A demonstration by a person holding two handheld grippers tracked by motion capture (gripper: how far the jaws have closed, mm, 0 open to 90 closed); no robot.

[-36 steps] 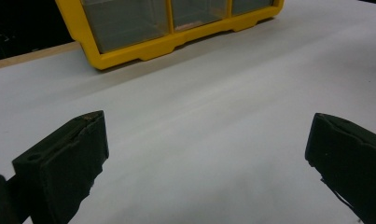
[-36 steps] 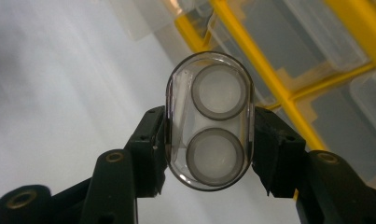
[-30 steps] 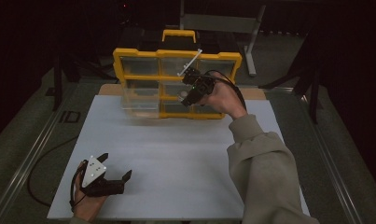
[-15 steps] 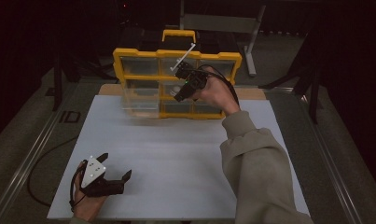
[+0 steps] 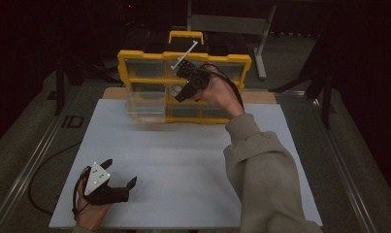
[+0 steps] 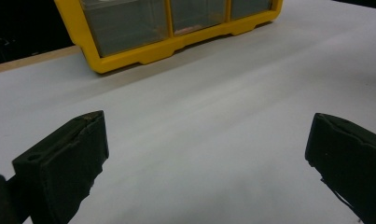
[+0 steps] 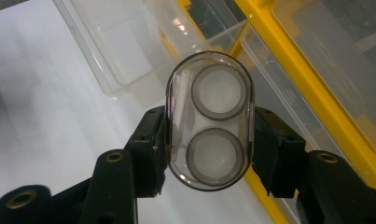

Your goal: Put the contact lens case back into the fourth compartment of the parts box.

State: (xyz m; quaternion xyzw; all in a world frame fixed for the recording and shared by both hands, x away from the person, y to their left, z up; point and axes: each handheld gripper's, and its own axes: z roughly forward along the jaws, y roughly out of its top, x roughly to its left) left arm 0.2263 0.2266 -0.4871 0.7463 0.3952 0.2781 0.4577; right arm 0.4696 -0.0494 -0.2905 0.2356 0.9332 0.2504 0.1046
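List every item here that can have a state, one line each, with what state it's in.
Right tool: shut on a clear oval case, held up in front of the organizer.
Clear oval case: closed, two round discs inside.
Left tool: open, nothing between its jaws, low over the table.
Yellow organizer: standing upright.
Clear drawer: pulled out.

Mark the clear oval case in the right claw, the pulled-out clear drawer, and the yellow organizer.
clear oval case point(image 7: 209, 120), right gripper view, its clear front face.
pulled-out clear drawer point(image 7: 118, 49), right gripper view, its floor.
yellow organizer point(image 5: 183, 56), high view, top frame bar.
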